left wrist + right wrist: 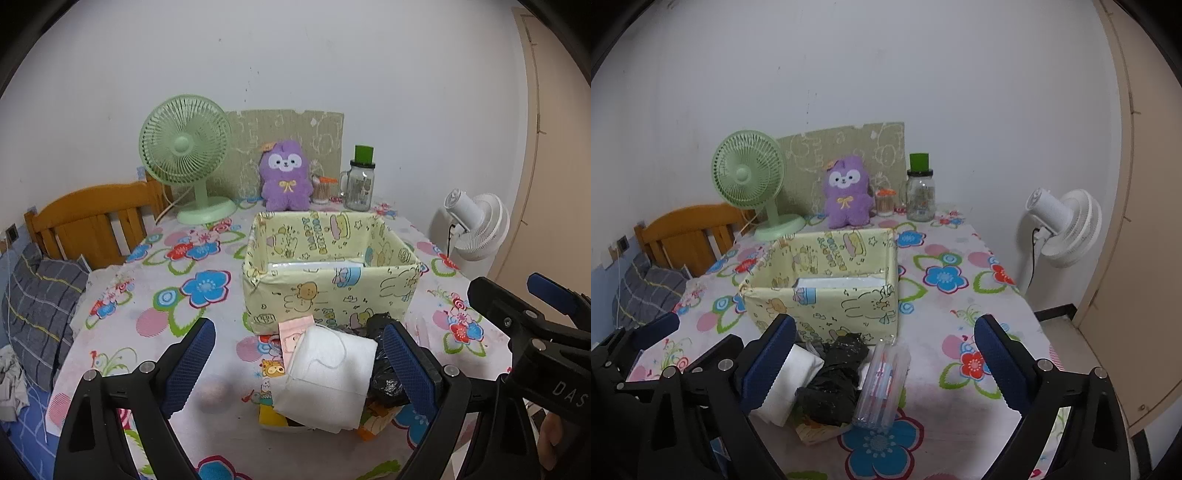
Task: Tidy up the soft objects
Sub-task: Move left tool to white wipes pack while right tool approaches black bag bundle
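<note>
Two grippers poised wide over a pile of soft goods on a flower-print tablecloth point(207, 288).

Left gripper point(299, 363) spread wide around a white folded pad point(332, 373), pads not pressing; right gripper point(886, 362) equally wide, nothing pinched, over a crumpled black bag point(833, 384) and a clear tube packet point(882, 384). At 12 o'clock just beyond the pile, a yellow cartoon-print box point(332, 288), "HAPPY BIRTHDAY" legible on its inner wall. Farther back against the white wall: green desk fan point(184, 147), purple plush point(284, 177), glass mug jar point(360, 184). At 3 o'clock off the table, a white fan point(1067, 229); at 9 o'clock, a wooden headboard point(92, 218).
</note>
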{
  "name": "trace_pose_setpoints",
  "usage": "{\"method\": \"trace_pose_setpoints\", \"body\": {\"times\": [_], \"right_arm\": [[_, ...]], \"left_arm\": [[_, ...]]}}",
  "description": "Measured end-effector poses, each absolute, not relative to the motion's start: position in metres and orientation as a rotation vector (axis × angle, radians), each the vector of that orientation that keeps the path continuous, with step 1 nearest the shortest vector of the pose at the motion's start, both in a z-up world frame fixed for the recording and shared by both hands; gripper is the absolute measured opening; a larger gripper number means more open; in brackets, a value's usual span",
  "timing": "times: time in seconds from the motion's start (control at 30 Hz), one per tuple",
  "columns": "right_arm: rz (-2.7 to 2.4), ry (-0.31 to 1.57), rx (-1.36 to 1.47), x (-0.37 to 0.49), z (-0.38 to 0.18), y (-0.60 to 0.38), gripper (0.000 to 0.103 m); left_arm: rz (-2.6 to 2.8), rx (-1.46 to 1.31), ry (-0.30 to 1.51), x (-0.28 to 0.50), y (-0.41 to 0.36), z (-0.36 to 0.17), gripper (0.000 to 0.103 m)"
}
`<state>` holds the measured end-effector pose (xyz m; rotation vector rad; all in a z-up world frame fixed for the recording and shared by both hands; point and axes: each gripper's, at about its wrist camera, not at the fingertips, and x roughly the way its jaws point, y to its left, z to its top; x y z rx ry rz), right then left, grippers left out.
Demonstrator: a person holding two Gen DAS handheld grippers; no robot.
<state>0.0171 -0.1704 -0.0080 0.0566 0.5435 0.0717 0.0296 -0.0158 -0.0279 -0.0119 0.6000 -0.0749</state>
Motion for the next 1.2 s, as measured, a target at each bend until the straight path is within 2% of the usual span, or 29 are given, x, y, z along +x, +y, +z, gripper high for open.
{"method": "trace_pose_setpoints", "body": {"times": [0.7,1.1,1.2], "right_arm": [[0.105,0.689,0.057,0.053,-0.057,-0.158,0.09],[0.138,0.762,0.047,0.066,-0.076,-0.147,0.078],[0.142,0.78,0.051,0.07,-0.081,-0.146,0.075]], "left_arm": [[-0.149,-0.008,0.719,0.054,-0.024,-0.075,0.092],[-0.173,0.009,0.756,0.062,-0.033,-0.087,0.092],[-0.174,0.004,0.769,0.065,-0.033,-0.091,0.087]]}}
